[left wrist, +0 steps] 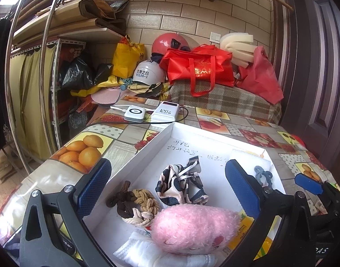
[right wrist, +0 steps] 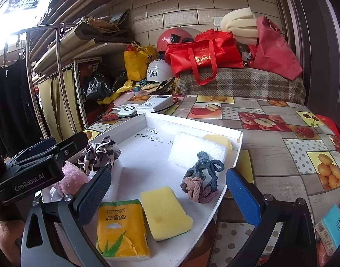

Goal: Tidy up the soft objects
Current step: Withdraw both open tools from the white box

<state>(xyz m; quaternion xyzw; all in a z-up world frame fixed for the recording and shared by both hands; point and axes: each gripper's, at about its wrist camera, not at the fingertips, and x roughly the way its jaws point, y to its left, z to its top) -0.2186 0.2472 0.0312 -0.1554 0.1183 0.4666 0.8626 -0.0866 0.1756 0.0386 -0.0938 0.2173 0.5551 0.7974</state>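
Note:
A white tray (left wrist: pixel 147 146) (right wrist: pixel 232 155) lies on the fruit-print table. In it I see a pink plush toy (left wrist: pixel 192 227) (right wrist: pixel 72 180), a brown-and-tan braided hair tie (left wrist: pixel 134 202), a patterned scrunchie (left wrist: pixel 181 184) (right wrist: pixel 100 153), a blue-grey braided tie (right wrist: pixel 201 178) (left wrist: pixel 262 175), a yellow sponge (right wrist: pixel 165 211), a yellow tissue pack (right wrist: pixel 121 229), a white foam block (right wrist: pixel 196 151) and white cloth (left wrist: pixel 147 251). My left gripper (left wrist: pixel 167 189) is open above the plush and scrunchie, empty. My right gripper (right wrist: pixel 167 193) is open above the sponge, empty.
Two white power banks (left wrist: pixel 147 113) (right wrist: pixel 147 106) with cables lie behind the tray. Red bags (left wrist: pixel 198 66), helmets (left wrist: pixel 147 73), and foam (left wrist: pixel 236 44) are piled at the back wall. A blue packet (right wrist: pixel 332 227) lies at the right. A metal rack (left wrist: pixel 18 66) stands to the left.

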